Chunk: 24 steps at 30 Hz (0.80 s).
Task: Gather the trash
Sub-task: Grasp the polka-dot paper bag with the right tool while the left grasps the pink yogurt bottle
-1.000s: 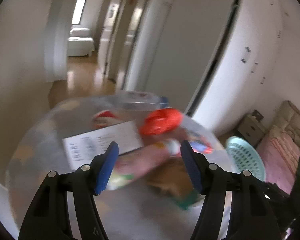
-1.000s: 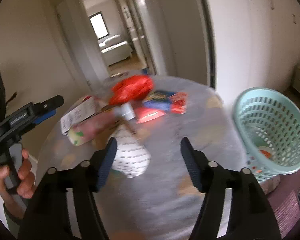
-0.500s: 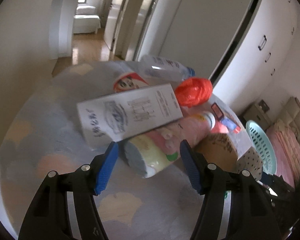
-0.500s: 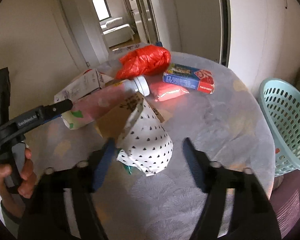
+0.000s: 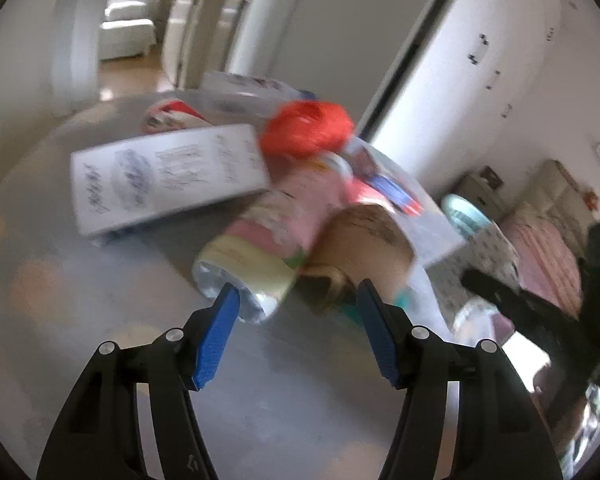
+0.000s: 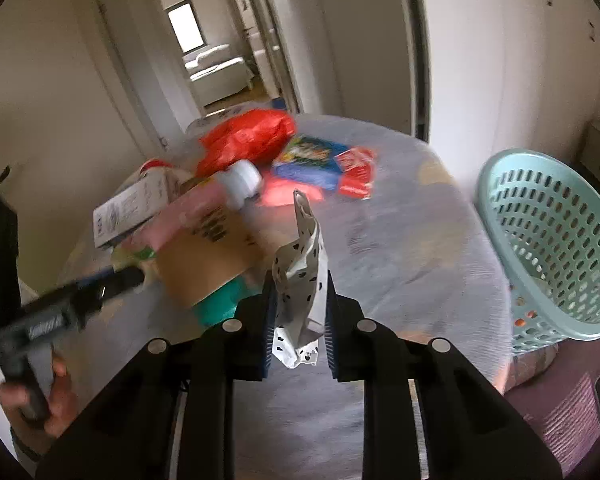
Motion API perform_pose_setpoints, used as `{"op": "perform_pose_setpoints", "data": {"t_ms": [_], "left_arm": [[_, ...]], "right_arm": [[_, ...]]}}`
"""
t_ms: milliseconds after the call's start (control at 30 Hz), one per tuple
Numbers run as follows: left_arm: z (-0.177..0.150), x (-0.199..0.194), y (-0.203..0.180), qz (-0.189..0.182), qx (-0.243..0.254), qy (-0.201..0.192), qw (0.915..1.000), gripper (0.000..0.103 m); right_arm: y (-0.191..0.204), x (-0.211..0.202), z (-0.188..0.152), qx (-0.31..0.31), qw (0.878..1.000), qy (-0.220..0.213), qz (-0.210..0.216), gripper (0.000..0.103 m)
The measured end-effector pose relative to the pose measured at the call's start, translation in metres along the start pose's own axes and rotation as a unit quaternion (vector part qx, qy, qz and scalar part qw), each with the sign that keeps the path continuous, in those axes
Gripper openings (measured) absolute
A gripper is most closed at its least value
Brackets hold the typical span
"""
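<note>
A round table under a pale grey cloth with faint cloud-like patches [image 6: 420, 248] carries the litter. Taking the flat brown cardboard piece [image 6: 208, 260] as landmark: a pink-and-yellow labelled plastic bottle with a white cap [image 6: 204, 204] lies touching its far-left edge, and a white printed carton [image 6: 132, 208] lies just beyond that. Behind the cardboard sits a crumpled red plastic bag [image 6: 248, 140]; to its far right lie a blue-and-red snack packet [image 6: 320, 164] and a small red wrapper [image 6: 288, 194]. Something teal [image 6: 220, 304] shows under its near edge.

White bed [image 6: 216, 74] beyond the doorway, white cupboards [image 6: 540, 60] alongside.
</note>
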State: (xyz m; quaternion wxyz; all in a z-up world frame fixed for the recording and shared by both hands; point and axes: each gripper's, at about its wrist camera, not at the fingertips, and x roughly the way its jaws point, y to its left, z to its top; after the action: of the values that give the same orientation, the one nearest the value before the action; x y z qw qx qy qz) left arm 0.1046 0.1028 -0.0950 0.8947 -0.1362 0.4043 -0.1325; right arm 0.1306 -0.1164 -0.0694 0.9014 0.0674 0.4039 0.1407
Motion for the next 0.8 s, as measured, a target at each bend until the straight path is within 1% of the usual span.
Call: {"op": "perform_pose_setpoints", "data": {"t_ms": [67,167,267,333,367,433,467,567,700,800], "left_arm": [[-0.007,-0.002,-0.012,-0.02,0.014,0.009,0.9997,0.059],[-0.012,-0.008,-0.023,-0.035,0.031,0.015,0.9988,0.059],[-0.009,-0.029,-0.025,-0.038,0.046,-0.001,0.9982,0.059],[-0.004,-0.039,-0.024,-0.052,0.049,-0.006,0.9975,0.061],[0.0,-0.042,-0.024,-0.053,0.049,-0.01,0.9973,0.061],[0.01,-0.044,-0.021,-0.034,0.046,-0.024,0.9981,0.063],[0.016,-0.041,-0.019,-0.027,0.042,-0.023,0.9985,0.063],[0.032,-0.013,-0.011,-0.015,0.03,0.003,0.9994,0.063],[0.042,0.028,-0.008,0.035,0.042,0.041,0.9976,0.061],[0.047,0.049,-0.005,0.045,0.042,0.06,0.9963,0.061]], "right_arm": [[-0.007,-0.003,0.002,0.007,1.0,-0.004,-0.003,0.018],[-0.013,-0.005,0.003,0.01,1.0,-0.005,-0.005,0.018],[-0.015,-0.004,0.003,0.008,1.0,-0.008,-0.004,0.018],[-0.015,-0.005,0.003,0.006,1.0,-0.008,-0.002,0.018],[-0.016,-0.005,0.004,0.006,1.0,-0.008,0.0,0.018],[-0.015,-0.005,0.003,0.005,1.0,-0.008,0.003,0.018],[-0.015,-0.005,0.004,0.005,1.0,-0.009,0.003,0.018],[-0.015,-0.005,0.003,0.005,1.0,-0.009,0.007,0.018],[-0.015,-0.007,0.004,-0.004,1.0,-0.014,0.002,0.018],[-0.016,-0.008,0.005,-0.006,1.0,-0.016,0.001,0.018]]}}
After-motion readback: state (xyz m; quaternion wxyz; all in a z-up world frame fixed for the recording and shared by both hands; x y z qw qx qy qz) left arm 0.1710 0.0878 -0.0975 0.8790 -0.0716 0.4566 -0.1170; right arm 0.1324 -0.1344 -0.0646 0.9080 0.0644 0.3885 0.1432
